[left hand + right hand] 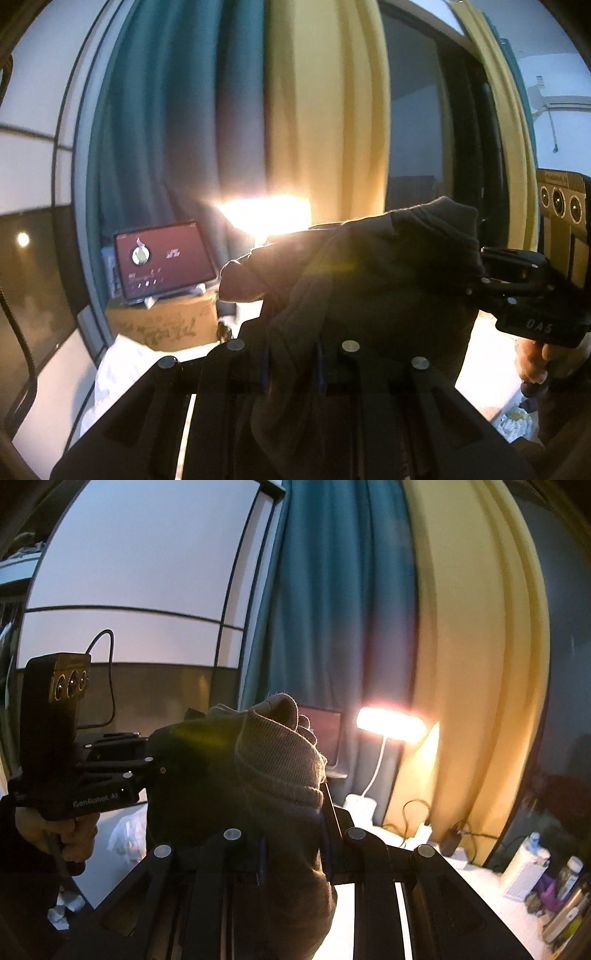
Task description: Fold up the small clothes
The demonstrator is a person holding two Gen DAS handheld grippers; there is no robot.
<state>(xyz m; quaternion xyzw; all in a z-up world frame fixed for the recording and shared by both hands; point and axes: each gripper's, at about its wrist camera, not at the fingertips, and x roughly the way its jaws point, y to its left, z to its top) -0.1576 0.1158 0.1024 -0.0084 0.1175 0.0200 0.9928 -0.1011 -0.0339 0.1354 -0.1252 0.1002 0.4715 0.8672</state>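
A small brownish-grey knit garment (369, 266) hangs in the air between both grippers, backlit by a lamp. My left gripper (293, 365) is shut on one part of it, with cloth draping over the fingers. My right gripper (293, 853) is shut on the other part, where a ribbed cuff (277, 753) bunches above the fingers. The right gripper also shows in the left wrist view (476, 277), clamped on the cloth's far edge. The left gripper shows in the right wrist view (155, 764), clamped on the cloth's left edge.
A bright desk lamp (391, 723) glares behind the cloth. A tablet (162, 258) stands on a cardboard box (166, 325). Teal and yellow curtains (229, 110) hang behind. Bottles and clutter (546, 882) sit at the right on a white surface (122, 369).
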